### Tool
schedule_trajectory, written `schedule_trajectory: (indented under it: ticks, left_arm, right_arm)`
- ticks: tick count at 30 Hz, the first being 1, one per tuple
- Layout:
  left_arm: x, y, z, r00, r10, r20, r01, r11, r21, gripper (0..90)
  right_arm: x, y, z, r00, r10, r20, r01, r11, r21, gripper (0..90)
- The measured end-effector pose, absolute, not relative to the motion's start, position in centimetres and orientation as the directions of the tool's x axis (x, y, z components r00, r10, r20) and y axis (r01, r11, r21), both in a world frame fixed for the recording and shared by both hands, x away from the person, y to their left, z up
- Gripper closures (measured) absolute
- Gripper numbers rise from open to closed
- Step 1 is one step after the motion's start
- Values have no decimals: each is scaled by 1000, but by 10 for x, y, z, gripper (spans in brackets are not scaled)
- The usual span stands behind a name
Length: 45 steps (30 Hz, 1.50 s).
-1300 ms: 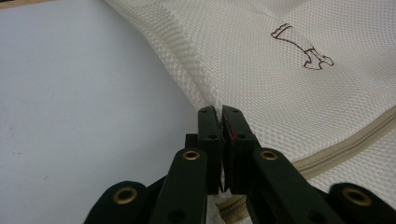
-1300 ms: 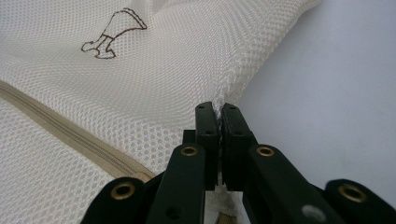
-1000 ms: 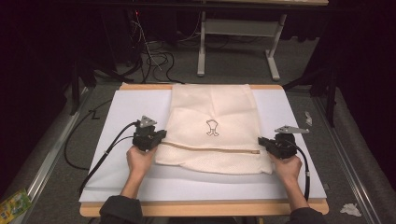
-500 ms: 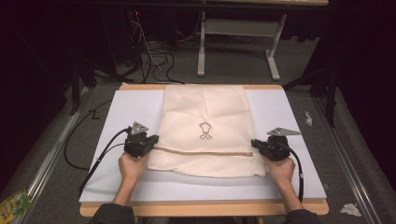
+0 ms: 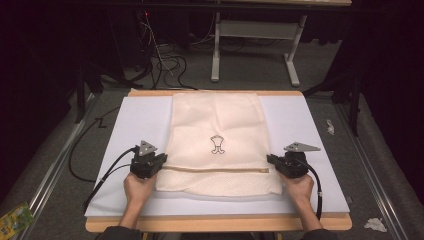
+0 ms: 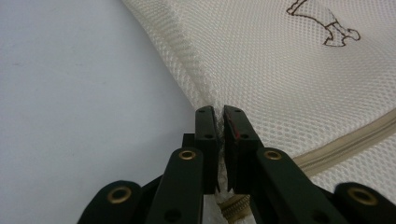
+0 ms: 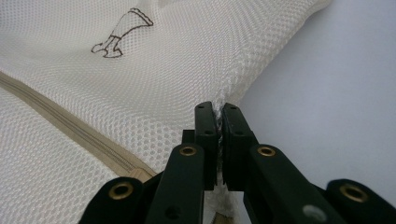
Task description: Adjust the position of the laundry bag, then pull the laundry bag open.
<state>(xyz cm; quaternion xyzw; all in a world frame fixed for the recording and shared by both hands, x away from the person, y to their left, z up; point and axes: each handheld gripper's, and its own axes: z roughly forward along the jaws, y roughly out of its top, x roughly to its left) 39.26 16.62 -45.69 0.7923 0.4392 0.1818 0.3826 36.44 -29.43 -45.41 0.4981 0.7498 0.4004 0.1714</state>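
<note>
I am working at the white table [image 5: 125,125], where the cream mesh bag [image 5: 217,125] is lying flat in the middle, its zipper [image 5: 215,170] running left to right near me. My left gripper [image 5: 156,162] is pinching the bag's left edge; my right gripper [image 5: 272,160] is pinching its right edge.

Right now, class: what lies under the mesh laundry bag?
The mesh laundry bag lies on a white board that shows all around it. The board beneath the bag is covered, as is anything inside.
</note>
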Motion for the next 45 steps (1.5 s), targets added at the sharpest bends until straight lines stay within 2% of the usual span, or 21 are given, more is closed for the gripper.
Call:
schedule_trajectory:
  ticks: [24,30,37,45]
  left_arm:
    - [391,166,-472,545,838,-37,570,-338,749,795]
    - [390,165,-472,544,838,-38,568,-334,752,765]
    - [387,165,-471,548,836,-28,547,-333,768,691]
    - [381,162,-470,547,837,-17,516,-321,794,571]
  right_arm:
    - [359,-293,-465,-439,888,136,619,189,762,854]
    - [359,-293,-464,-432,892,132,620,188,762,801]
    - [359,-293,-465,-423,896,136,626,181,758,764]
    - [356,-295,-465,-414,897,155,635,162,755,626]
